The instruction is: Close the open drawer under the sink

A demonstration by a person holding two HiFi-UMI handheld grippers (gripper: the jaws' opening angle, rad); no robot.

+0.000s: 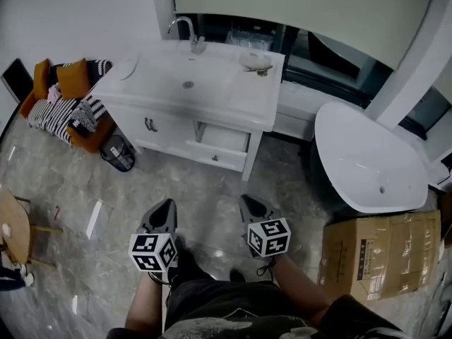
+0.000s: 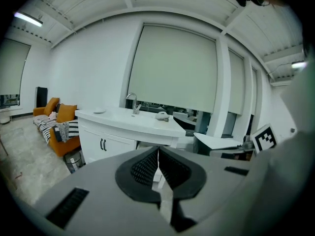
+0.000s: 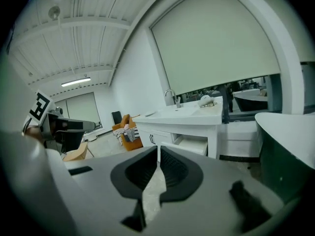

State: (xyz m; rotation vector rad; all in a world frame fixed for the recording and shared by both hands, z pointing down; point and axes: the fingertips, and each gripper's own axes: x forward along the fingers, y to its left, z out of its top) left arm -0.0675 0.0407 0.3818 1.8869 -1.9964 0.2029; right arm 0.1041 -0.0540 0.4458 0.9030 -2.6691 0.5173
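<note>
The drawer (image 1: pixel 217 150) lies up-frame of centre, well apart, its front running across the picture. My right hand-held gripper (image 1: pixel 248 202) looks nearer to it than my left hand-held gripper (image 1: pixel 167 205). Both have their jaws together, holding nothing.

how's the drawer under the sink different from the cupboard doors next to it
The drawer is pulled out from the vanity front; the cupboard doors sit shut and flush. In the head view the drawer is on the right half, the doors on the left. The doors carry two dark upright handles; the drawer has one small dark pull. Both are white fronts of the same vanity.
</note>
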